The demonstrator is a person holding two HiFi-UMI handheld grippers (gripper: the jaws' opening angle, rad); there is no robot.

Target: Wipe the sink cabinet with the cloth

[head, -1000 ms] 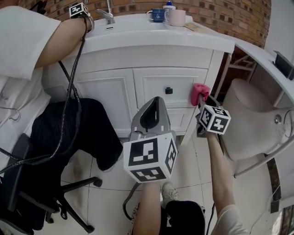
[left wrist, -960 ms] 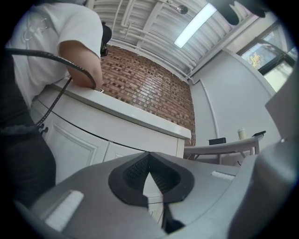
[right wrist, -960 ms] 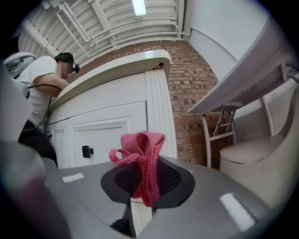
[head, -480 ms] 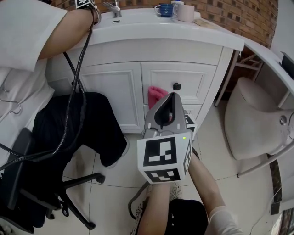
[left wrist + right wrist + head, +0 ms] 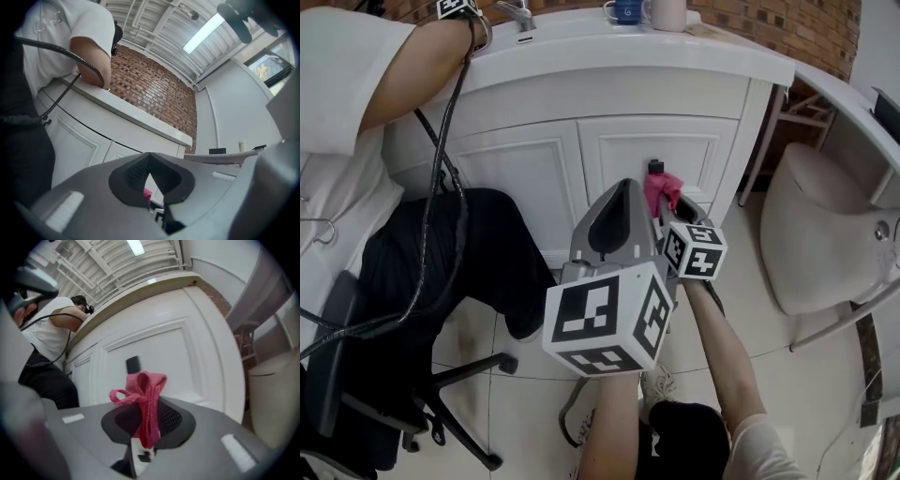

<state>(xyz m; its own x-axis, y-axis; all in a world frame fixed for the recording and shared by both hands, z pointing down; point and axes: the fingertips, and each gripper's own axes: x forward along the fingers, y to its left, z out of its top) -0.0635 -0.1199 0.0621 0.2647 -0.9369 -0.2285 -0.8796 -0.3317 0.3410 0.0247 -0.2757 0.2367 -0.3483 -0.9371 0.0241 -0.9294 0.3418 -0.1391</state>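
Observation:
A pink cloth (image 5: 662, 190) is bunched in my right gripper (image 5: 668, 208), whose jaws are shut on it. In the right gripper view the cloth (image 5: 143, 399) sticks up out of the gripper (image 5: 146, 420), just below the black knob (image 5: 132, 364) of the white sink cabinet (image 5: 159, 341). In the head view it lies against the right-hand door of the cabinet (image 5: 546, 169), under the knob (image 5: 655, 167). My left gripper (image 5: 622, 186) is held up in front, off the cabinet. Its jaws meet at the tip (image 5: 149, 158) with nothing between them.
A seated person in a white shirt (image 5: 356, 84) leans an arm on the countertop at the left, with a black cable (image 5: 441, 187) hanging down and an office chair (image 5: 403, 394) below. Mugs (image 5: 626, 11) and a faucet (image 5: 521, 14) stand on top. A toilet (image 5: 825, 234) stands at the right.
My right gripper carried the cloth left across the cabinet front, past the knob, then back right to just under it. The left gripper stayed raised in front.

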